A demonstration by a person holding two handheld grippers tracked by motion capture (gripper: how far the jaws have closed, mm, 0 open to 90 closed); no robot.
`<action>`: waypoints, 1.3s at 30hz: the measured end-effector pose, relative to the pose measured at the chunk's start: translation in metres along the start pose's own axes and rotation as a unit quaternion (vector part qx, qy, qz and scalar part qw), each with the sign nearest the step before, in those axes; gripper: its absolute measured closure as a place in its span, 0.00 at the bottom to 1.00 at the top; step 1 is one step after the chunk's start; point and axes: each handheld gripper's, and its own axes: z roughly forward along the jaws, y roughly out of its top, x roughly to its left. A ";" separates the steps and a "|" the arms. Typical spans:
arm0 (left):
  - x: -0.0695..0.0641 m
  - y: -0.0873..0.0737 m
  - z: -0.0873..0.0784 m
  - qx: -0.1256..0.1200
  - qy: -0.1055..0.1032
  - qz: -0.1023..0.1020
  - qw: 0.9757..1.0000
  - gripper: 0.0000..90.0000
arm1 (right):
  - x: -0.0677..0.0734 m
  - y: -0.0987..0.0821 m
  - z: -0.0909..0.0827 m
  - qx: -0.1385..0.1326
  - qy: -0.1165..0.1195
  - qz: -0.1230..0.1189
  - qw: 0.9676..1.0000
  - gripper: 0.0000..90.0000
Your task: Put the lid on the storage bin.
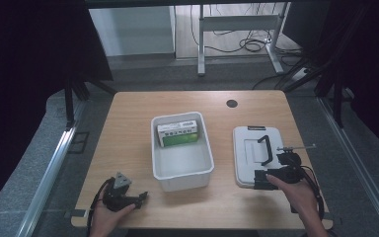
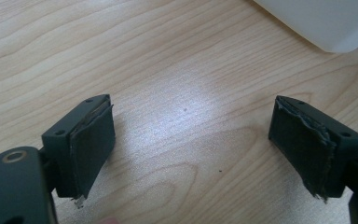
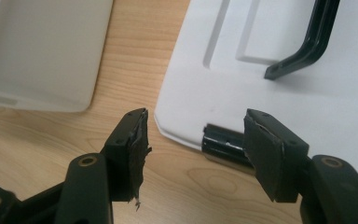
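Here the right gripper (image 3: 193, 149) hovers wide open at the lid's (image 1: 249, 158) near edge — jaws flanking its black latch (image 3: 223, 147), gripping nothing, likely to lift it. The left gripper (image 2: 193, 149) rests open and empty beside the bin (image 1: 181, 168), out of the way.

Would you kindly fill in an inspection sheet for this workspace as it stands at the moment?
Surface: wooden table, with a dark round grommet near the far edge.
Job's things: white bin at mid-table, a green and white box lying inside at its far end; white lid with a black handle lying flat to the bin's right.
Clutter: nothing seen.
Tongs: left tongs open over bare wood beside the bin's corner; right tongs open at the lid's near edge, a black latch between the jaws, not gripped.
Cables: one trails from each set of tongs; loose cables on the floor beyond.
Surroundings: desk frame, dark curtains.
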 end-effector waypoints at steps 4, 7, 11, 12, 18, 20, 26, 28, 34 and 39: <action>0.000 0.000 0.000 -0.001 0.000 0.000 1.000 0.16 | -0.002 0.007 -0.001 0.006 0.002 0.006 1.000 0.46; 0.000 0.000 0.000 -0.001 0.000 0.000 1.000 0.15 | -0.005 0.012 -0.002 0.006 0.004 0.011 1.000 0.46; 0.000 0.000 0.001 -0.002 0.000 0.000 1.000 0.15 | -0.008 0.019 -0.004 0.013 0.008 0.019 1.000 0.46; 0.000 0.000 0.001 -0.002 0.000 0.000 1.000 0.15 | -0.008 0.019 -0.004 0.013 0.008 0.019 1.000 0.46; 0.001 0.000 0.001 -0.003 -0.001 0.000 1.000 0.15 | -0.011 0.025 -0.007 0.019 0.007 0.027 0.999 0.46; 0.001 0.000 0.001 -0.003 0.000 0.001 1.000 0.14 | -0.012 0.029 -0.007 0.022 0.004 0.027 0.999 0.46; 0.001 0.000 0.001 -0.003 -0.001 0.003 1.000 0.14 | -0.014 0.042 -0.007 0.034 -0.002 0.030 0.999 0.46; 0.001 0.000 0.002 -0.003 -0.001 0.002 1.000 0.14 | -0.015 0.046 -0.006 0.037 -0.002 0.032 0.999 0.46; 0.001 0.000 0.002 -0.003 -0.001 0.002 1.000 0.14 | -0.023 0.056 -0.004 0.046 -0.006 0.042 0.998 0.47; 0.001 0.001 0.002 -0.004 -0.001 0.002 1.000 0.14 | -0.027 0.062 0.002 0.061 -0.025 0.043 0.997 0.47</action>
